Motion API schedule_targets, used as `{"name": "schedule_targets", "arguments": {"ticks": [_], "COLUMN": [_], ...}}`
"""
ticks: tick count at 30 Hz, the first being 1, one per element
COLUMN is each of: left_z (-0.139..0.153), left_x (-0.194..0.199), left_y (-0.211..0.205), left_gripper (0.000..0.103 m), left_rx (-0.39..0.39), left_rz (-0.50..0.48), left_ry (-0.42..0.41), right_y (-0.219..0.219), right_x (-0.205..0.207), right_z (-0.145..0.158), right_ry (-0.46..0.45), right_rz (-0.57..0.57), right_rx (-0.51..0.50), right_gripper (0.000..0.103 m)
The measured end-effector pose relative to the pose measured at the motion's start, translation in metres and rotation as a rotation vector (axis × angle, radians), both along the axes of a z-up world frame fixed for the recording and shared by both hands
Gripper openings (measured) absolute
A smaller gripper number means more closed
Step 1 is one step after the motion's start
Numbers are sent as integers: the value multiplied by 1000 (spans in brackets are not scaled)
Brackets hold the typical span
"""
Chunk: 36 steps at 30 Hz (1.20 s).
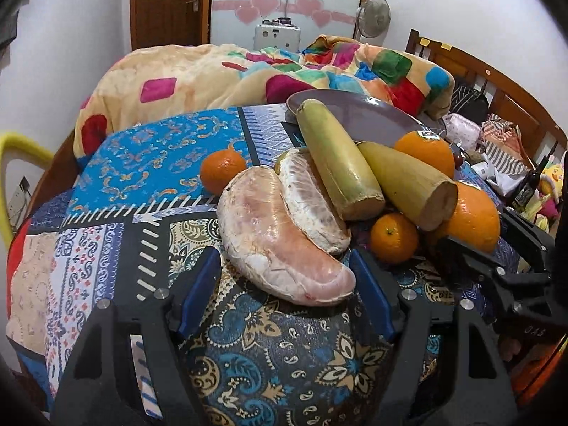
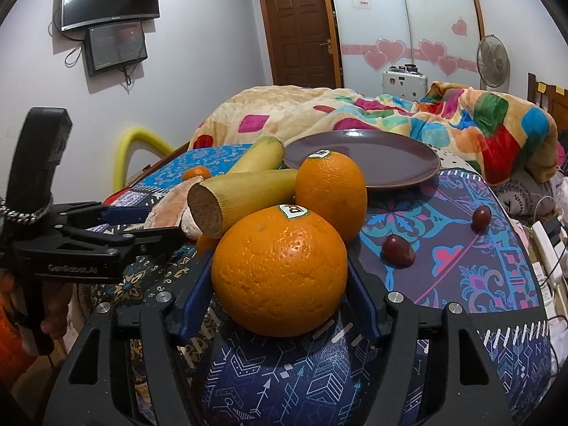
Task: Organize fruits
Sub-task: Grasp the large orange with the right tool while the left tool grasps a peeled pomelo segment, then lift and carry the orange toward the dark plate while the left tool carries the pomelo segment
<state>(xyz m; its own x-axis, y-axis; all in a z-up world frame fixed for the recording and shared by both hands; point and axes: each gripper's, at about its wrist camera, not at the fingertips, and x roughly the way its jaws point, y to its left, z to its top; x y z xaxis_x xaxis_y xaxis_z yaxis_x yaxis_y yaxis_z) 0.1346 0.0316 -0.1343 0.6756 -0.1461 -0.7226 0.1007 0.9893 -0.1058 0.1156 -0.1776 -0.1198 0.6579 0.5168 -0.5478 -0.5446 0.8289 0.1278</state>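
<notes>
Left wrist view showed two pomelo segments [image 1: 284, 245], two bamboo shoots [image 1: 337, 163], two oranges [image 2: 280, 269] and two tangerines [image 1: 222, 172]. Left gripper [image 1: 284, 284] stood spread around the front segment; right gripper [image 2: 280, 298] spread around the near orange. All lay on a patterned cloth [image 1: 149, 163] near a plate [image 2: 372, 156].

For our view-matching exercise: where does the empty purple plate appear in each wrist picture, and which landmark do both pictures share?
Left wrist view: the round purple plate sits upper centre-right, behind the two yellow-green cut stalks.
Right wrist view: it lies centre-right, behind the far stickered orange.
Shared landmark: the colourful patchwork blanket behind the plate.
</notes>
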Motion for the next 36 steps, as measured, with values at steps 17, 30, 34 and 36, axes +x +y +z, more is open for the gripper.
{"name": "schedule_targets", "arguments": {"ticks": [17, 30, 34, 36], "left_z": [-3, 0, 1, 1], "left_x": [6, 23, 18, 11], "left_y": [19, 26, 27, 28], "left_gripper": [67, 46, 45, 45], "left_rx": [30, 11, 25, 42], "left_rz": [17, 0, 0, 1], "left_ry": [67, 86, 86, 81], "right_y": [-14, -28, -30, -31], "right_x": [-8, -7, -9, -10], "right_z": [13, 26, 26, 27], "right_ry": [-38, -65, -70, -72], "right_rz": [-17, -42, -44, -44], "right_rx": [3, 7, -8, -14], "right_gripper": [64, 64, 64, 64]}}
